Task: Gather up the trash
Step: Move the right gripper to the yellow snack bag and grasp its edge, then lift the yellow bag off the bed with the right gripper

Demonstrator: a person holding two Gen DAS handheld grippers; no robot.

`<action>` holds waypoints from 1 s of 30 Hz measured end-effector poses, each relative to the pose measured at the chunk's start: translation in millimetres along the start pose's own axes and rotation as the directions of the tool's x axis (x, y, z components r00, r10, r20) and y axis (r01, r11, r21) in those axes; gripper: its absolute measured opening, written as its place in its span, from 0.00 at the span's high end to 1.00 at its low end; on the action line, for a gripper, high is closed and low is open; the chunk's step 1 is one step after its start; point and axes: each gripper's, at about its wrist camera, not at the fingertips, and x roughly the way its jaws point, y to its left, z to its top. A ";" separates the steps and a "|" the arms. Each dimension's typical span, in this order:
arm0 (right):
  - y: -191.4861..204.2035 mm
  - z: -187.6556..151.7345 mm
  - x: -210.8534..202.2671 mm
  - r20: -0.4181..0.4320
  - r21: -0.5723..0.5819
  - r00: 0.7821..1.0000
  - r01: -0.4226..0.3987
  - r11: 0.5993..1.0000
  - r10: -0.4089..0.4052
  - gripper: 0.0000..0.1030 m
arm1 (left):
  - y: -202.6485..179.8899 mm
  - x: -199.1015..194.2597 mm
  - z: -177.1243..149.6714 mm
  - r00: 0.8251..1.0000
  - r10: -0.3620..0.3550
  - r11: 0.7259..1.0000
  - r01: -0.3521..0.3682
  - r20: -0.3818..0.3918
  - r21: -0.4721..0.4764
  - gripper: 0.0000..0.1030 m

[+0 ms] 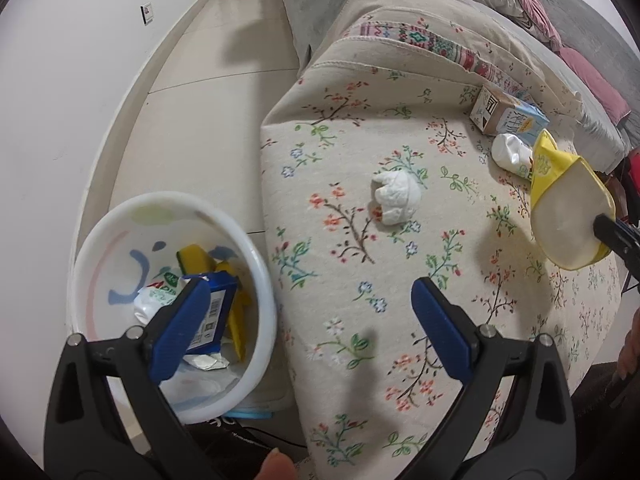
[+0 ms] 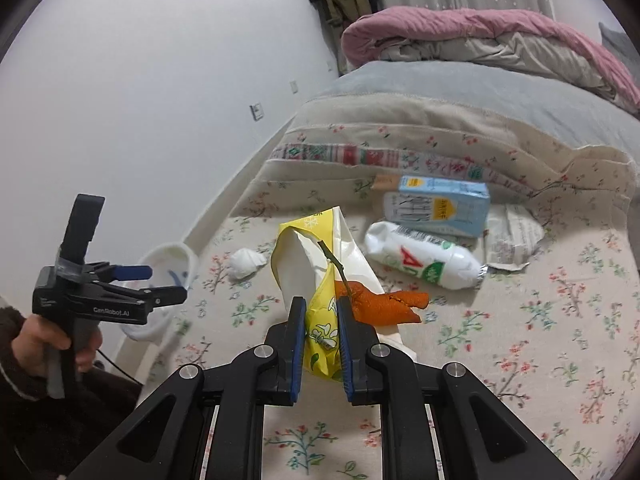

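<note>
My right gripper [image 2: 321, 312] is shut on a yellow and white wrapper [image 2: 316, 264], held above the floral bed cover; the wrapper also shows in the left wrist view [image 1: 564, 208]. My left gripper [image 1: 310, 300] is open and empty, between the white trash bowl [image 1: 256, 264] and the bed; it also shows in the right wrist view [image 2: 160, 280]. On the cover lie a crumpled white tissue [image 1: 396, 198], a white bottle [image 2: 424, 256], a blue carton [image 2: 440, 204] and orange peel [image 2: 384, 304]. The bowl holds a blue box [image 1: 214, 312] and yellow wrappers.
The bowl stands on the tiled floor [image 1: 192, 120] beside the bed's edge. A crumpled receipt-like paper [image 2: 516, 236] lies right of the carton. A pink and grey duvet [image 2: 480, 40] is piled at the far end. A white wall [image 2: 140, 100] runs along the left.
</note>
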 end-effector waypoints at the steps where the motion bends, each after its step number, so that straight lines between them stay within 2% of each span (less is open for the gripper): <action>1: 1.4 -1.8 3.5 -0.008 -0.029 0.999 0.048 0.998 -0.049 0.85 | -1.8 0.8 0.5 1.000 -0.003 1.000 0.003 -0.002 0.002 0.04; 3: 2.3 -6.9 12.1 -0.044 -0.041 0.997 0.058 0.997 -0.060 0.83 | -5.7 2.4 1.4 1.000 -0.008 1.000 0.008 -0.006 0.007 0.05; 7: 0.1 -14.8 18.3 -0.079 0.002 0.997 -0.012 1.000 0.012 0.77 | -13.3 3.4 2.4 1.000 -0.011 1.000 0.012 -0.009 0.021 0.05; 8: -0.8 -15.3 17.6 -0.079 0.008 0.997 -0.022 1.000 0.022 0.67 | -14.6 3.6 2.9 1.000 -0.013 1.000 0.013 -0.008 0.023 0.05; 9: -2.7 -15.2 16.1 -0.075 0.018 0.997 -0.026 1.000 0.027 0.52 | -15.4 3.9 3.4 1.000 -0.014 1.000 0.014 -0.007 0.024 0.05; 11: -9.4 -14.0 9.0 -0.044 0.051 0.999 -0.024 0.998 0.026 0.42 | -16.7 4.6 4.9 1.000 -0.015 1.000 0.015 -0.006 0.025 0.05; 16: -35.1 -6.2 -3.2 0.006 0.154 1.000 -0.007 0.988 0.006 0.42 | -20.1 7.7 8.5 1.000 -0.018 1.000 0.018 -0.007 0.023 0.07; 20: -55.9 -10.9 6.8 -0.051 0.210 0.998 0.047 0.977 -0.037 0.50 | -22.6 11.3 11.0 1.000 -0.023 0.999 0.023 -0.012 0.023 0.11; 27: -54.8 -26.9 40.0 -0.163 0.189 0.987 0.042 0.981 -0.011 0.53 | -28.2 17.5 11.9 0.999 -0.026 0.999 0.027 -0.028 0.030 0.14; 28: -54.2 -28.5 44.3 -0.168 0.186 0.986 0.028 0.982 0.003 0.55 | -28.7 18.1 11.9 0.999 -0.026 0.999 0.027 -0.028 0.031 0.15; 30: -53.3 -30.7 46.7 -0.168 0.182 0.985 0.000 0.983 0.031 0.66 | -28.9 18.3 11.9 0.999 -0.026 0.999 0.027 -0.028 0.032 0.16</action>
